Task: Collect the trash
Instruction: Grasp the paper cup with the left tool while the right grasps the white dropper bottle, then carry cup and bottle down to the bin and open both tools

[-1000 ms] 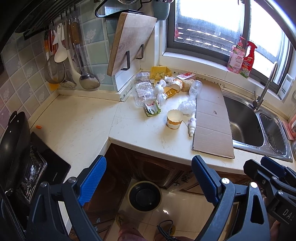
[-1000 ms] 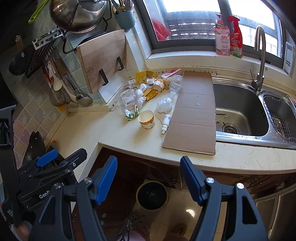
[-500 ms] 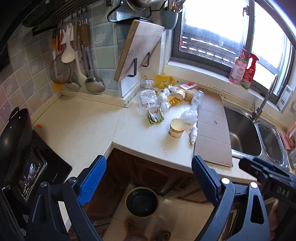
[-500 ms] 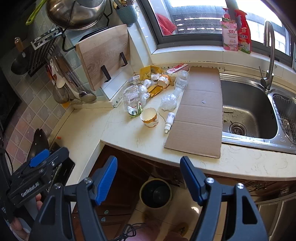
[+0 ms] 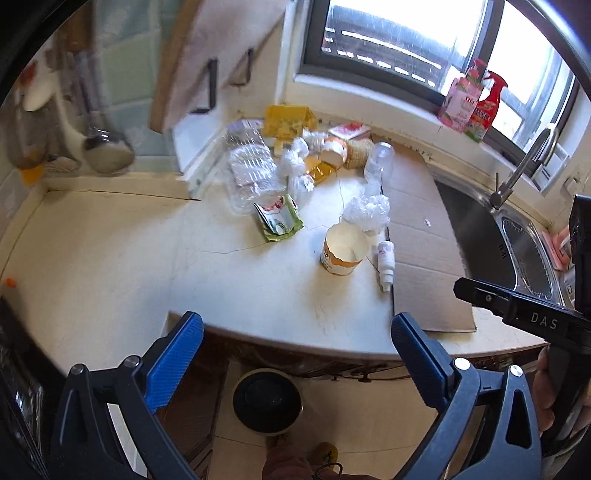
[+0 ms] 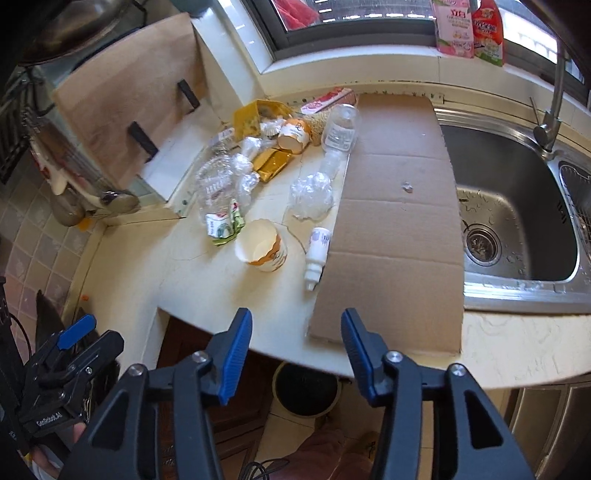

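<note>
Reading "DAS", right gripper [image 6: 296,349] fingers just narrowed, empty; left gripper [image 5: 293,354] fingers spread.

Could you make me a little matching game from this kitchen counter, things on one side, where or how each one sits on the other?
Things:
1. paper cup
2. small white bottle
3. flat cardboard sheet
4. pink pouch

Places or states:
A. up on the window sill
B. spread on the counter beside the sink
C. lying on its side along the cardboard's edge
D. open mouth up, near the green wrapper

Pairs: 1-D, 2-C, 3-B, 4-A
</note>
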A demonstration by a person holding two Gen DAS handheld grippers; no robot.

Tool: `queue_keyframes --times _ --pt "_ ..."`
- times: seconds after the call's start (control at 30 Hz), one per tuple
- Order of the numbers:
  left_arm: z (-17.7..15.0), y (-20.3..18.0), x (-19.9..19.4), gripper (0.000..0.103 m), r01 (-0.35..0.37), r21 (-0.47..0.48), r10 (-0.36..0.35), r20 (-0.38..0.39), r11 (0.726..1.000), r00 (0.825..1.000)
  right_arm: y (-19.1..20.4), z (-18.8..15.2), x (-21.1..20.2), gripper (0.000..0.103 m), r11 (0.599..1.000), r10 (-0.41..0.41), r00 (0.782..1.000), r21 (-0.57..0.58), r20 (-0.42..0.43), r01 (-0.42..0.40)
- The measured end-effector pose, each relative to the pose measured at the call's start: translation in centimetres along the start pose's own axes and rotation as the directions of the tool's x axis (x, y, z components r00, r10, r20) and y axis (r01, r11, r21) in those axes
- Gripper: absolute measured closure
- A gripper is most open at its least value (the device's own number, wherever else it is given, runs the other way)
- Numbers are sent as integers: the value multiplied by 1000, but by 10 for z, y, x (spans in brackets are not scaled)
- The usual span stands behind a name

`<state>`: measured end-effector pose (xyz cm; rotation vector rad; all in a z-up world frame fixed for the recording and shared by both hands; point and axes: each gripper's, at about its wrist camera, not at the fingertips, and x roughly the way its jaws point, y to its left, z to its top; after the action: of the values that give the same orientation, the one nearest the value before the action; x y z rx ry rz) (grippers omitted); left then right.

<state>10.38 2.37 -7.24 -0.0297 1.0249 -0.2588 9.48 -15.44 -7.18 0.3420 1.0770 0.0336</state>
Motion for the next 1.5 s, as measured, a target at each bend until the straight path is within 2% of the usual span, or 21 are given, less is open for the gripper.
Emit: queue_keyframes --times 0.1,0.23,0.37,0.47,0.53,0.67,0.8,0.97,1.2,1.5 --pt "21 7 42 3 39 -18 -40 -49 999 998 -4 18 34 64 1000 -20 999 19 -30 20" --pt "49 13 88 6 87 -45 -90 -73 995 993 -5 35 78 71 998 -44 996 39 -72 47" --pt "63 12 116 11 143 -64 -149 -96 988 984 -3 42 103 75 997 -59 993 38 -97 63" --pt "69 4 132 20 152 -40 -156 -117 988 981 0 44 112 76 997 -75 992 23 -99 78" --pt "71 -1 143 33 151 -25 -153 -145 988 978 2 43 116 80 996 -89 991 13 -96 90" --pt "72 -7 162 56 154 -33 -157 -196 988 968 5 44 116 81 995 -97 993 -1 -73 97" --pt "68 -6 176 96 159 -61 -169 -234 985 957 -1 42 111 81 998 -48 996 27 -68 50" --pt "59 -4 175 102 156 -83 -171 -226 984 959 -4 37 101 81 999 -6 998 51 -55 9" --pt "38 10 125 103 128 -111 -144 -151 986 978 -7 17 70 81 996 70 997 56 -38 -68" --pt "-34 28 52 103 108 -151 -126 -116 983 985 8 -39 29 81 985 166 983 -34 -79 -169"
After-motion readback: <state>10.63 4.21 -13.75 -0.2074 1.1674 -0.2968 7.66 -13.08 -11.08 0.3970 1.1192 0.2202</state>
